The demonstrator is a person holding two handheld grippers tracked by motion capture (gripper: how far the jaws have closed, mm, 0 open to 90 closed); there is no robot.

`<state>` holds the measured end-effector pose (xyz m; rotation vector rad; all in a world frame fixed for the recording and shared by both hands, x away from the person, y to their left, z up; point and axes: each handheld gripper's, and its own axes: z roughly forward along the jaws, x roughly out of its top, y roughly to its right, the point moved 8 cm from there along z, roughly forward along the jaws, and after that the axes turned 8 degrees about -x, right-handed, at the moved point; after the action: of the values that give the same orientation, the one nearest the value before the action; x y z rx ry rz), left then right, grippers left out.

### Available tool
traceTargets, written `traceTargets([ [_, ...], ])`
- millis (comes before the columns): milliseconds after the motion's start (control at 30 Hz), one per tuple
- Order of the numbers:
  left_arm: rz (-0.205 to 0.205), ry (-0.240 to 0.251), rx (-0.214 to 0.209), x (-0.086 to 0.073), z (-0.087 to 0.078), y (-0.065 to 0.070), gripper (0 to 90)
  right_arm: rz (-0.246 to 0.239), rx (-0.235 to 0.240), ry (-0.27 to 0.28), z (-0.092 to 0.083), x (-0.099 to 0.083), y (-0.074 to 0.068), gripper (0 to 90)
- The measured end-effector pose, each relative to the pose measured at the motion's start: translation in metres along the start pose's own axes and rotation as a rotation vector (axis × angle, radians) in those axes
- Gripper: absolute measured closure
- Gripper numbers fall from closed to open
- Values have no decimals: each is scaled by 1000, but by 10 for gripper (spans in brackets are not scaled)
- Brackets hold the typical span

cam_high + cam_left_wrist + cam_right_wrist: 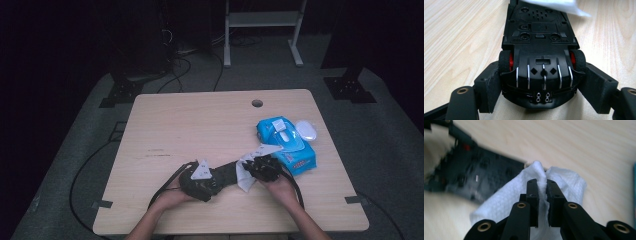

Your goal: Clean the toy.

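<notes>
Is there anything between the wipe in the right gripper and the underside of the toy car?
Nothing visible. The right gripper is shut on the wipe, which already lies against the upturned toy car that the left gripper clamps at its wheels.

The room is dim, the far floor nearly black; only the table (200,125) catches soft overhead light. The left gripper view is sharp and evenly lit. In the right gripper view the toy car (479,175) is smeared with blur.
</notes>
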<state>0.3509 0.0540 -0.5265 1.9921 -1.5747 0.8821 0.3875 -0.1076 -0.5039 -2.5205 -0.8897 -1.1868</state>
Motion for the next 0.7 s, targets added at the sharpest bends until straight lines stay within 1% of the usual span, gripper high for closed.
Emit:
traceTargets([
  [67, -1, 2, 2, 0, 0, 0, 244, 23, 6, 10, 12, 15, -1, 812],
  [100, -8, 7, 6, 0, -1, -1, 243, 22, 0, 11, 16, 20, -1, 811],
  [133, -12, 13, 6, 0, -2, -2, 243, 22, -9, 7, 20, 22, 1, 811],
  [167, -21, 14, -3, 0, -3, -4, 244, 35, -9, 3, 23, 23, 3, 811],
  [200, -28, 20, -7, -1, -4, -4, 244, 39, -7, -5, 23, 20, 5, 811],
  [267, -28, 24, -6, -1, -3, -4, 244, 36, -11, -7, 19, 13, 9, 811],
  [367, -18, 9, -1, -2, -2, -4, 245, 33, -16, -23, 5, 0, 13, 812],
  [400, -19, 15, 1, -1, -3, -3, 245, 41, -3, -30, 0, -7, 13, 812],
  [433, -22, 21, 1, -1, -3, -3, 244, 38, 6, -38, -4, -12, 12, 812],
  [500, -22, 17, 3, -1, -3, -3, 244, 38, 12, -45, -9, -21, 11, 812],
  [567, -16, 12, 10, 0, -2, -3, 244, 47, 32, -54, -11, -25, 10, 812],
  [633, -11, 7, 10, 0, -1, -3, 245, 56, 36, -55, -12, -25, 11, 812],
  [700, -13, 2, 10, -1, 1, -3, 245, 74, 42, -33, -11, -20, 13, 812],
])
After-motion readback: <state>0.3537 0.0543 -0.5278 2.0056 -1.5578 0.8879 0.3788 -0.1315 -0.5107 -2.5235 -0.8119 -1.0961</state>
